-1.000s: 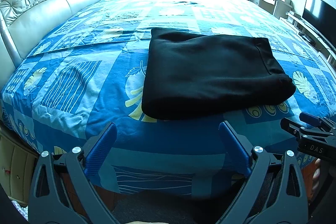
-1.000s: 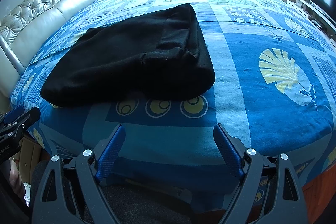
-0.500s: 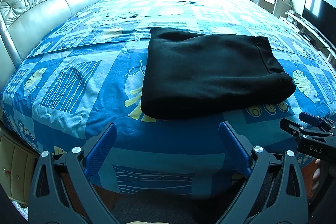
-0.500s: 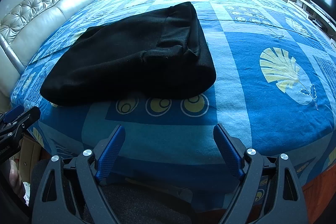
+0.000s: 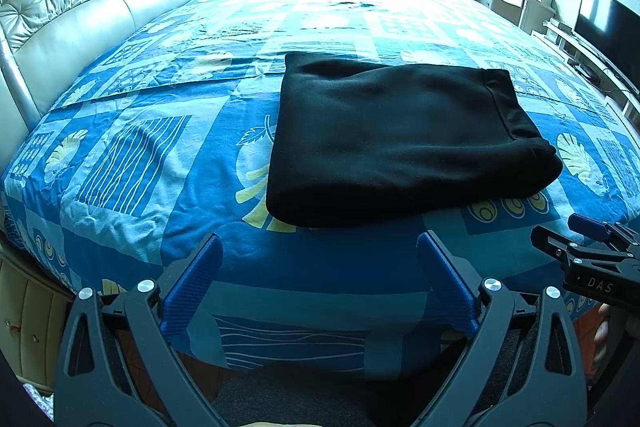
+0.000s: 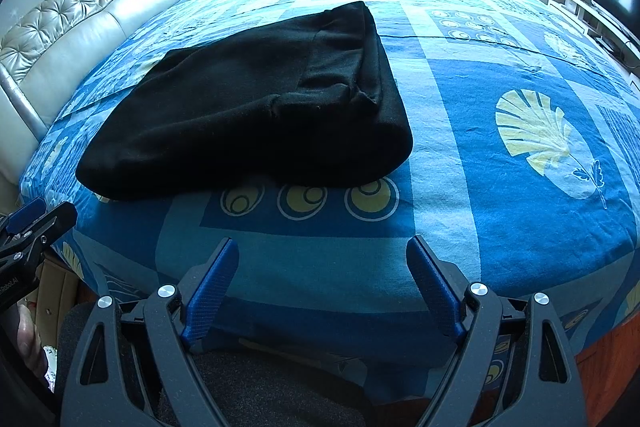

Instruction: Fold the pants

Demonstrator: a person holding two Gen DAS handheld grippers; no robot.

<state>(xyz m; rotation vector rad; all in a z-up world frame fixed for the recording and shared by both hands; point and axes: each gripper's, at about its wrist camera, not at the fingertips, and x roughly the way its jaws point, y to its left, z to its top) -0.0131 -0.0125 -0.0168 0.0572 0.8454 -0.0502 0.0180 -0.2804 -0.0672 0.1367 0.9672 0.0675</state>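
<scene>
Bedspread [image 5: 168, 163] and folded pants [image 5: 400, 143] unchanged; both grippers' fingers [image 5: 192, 279] [image 6: 212, 283] stay wide.

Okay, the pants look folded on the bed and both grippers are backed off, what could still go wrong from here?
1. The black pants look bulky, not flat: the right corner is bunched with a loose flap, so the fold might slump open.
2. The bundle lies near the front edge of the bed; a nudge there could drag it toward the floor.
3. The left gripper and right gripper are open and low in front of it, so pushing forward may snag fabric or the bedspread.
</scene>
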